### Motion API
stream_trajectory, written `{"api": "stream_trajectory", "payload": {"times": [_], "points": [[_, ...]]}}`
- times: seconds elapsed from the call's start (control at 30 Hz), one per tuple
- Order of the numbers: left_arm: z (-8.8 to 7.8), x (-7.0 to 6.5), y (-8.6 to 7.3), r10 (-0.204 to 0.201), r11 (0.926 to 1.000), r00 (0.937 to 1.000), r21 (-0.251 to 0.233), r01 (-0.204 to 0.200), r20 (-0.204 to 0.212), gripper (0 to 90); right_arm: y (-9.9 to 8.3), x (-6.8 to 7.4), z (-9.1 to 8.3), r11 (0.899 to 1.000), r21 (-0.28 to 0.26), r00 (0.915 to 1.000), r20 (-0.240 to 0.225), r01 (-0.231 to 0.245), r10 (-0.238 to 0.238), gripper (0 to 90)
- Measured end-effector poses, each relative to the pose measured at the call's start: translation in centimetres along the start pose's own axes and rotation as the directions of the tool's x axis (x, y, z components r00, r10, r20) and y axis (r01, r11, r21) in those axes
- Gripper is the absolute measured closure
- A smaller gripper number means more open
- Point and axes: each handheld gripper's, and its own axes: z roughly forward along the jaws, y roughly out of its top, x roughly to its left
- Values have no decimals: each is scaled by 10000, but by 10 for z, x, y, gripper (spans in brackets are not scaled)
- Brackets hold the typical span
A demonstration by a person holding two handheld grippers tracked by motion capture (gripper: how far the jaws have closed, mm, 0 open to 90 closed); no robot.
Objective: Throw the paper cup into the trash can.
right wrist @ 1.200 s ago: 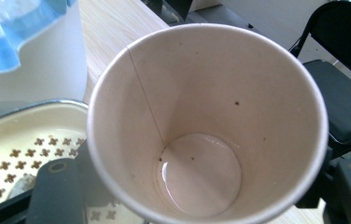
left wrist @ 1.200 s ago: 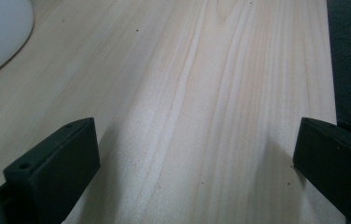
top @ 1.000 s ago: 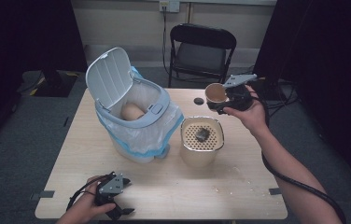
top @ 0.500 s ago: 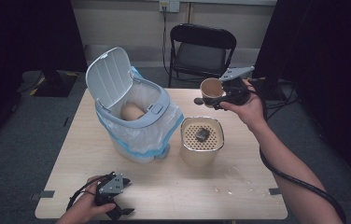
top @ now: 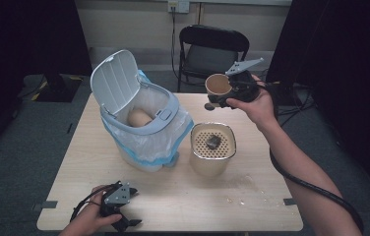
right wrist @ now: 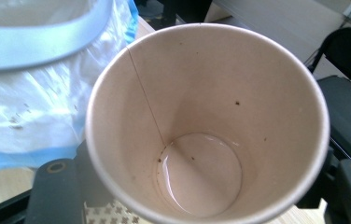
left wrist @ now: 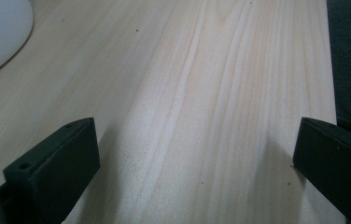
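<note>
A: Where's the cup?

B: My right claw (top: 218, 96) grips the paper cup (top: 218, 84) above the counter (top: 173, 196), beside the bin (top: 146, 115). I'd carry it level over the bag, then drop it in

A: The left claw (top: 126, 223)?

B: Open, resting

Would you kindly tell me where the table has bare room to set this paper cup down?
Bare wood lies right of the beige perforated-lid container, toward the table's right edge, and along the front. It is crowded between container and white lidded bin.
</note>
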Motion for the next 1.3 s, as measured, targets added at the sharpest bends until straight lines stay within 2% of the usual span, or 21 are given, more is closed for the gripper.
{"api": "stream_trajectory", "payload": {"times": [0.27, 0.47, 0.63, 1.3], "points": [[0, 0, 0, -1, 10000, 10000, 1, 1, 4, 0, 16, 5, 1, 9998, 56, 9997, -161, 201, -201, 273], [0, 0, 0, 3, 10000, 10000, 8, -3, 2, 0, 27, 10, 4, 9998, -103, 9995, -281, 140, -143, 273], [0, 0, 0, 3, 10000, 10000, 21, -3, -20, 0, 36, 15, 9, 9998, 32, 9989, -420, 204, -203, 272], [0, 0, 0, 9, 10000, 10000, 25, -9, -15, 0, 71, 36, 21, 9982, -447, 9940, -1001, 389, -432, 270]]}}
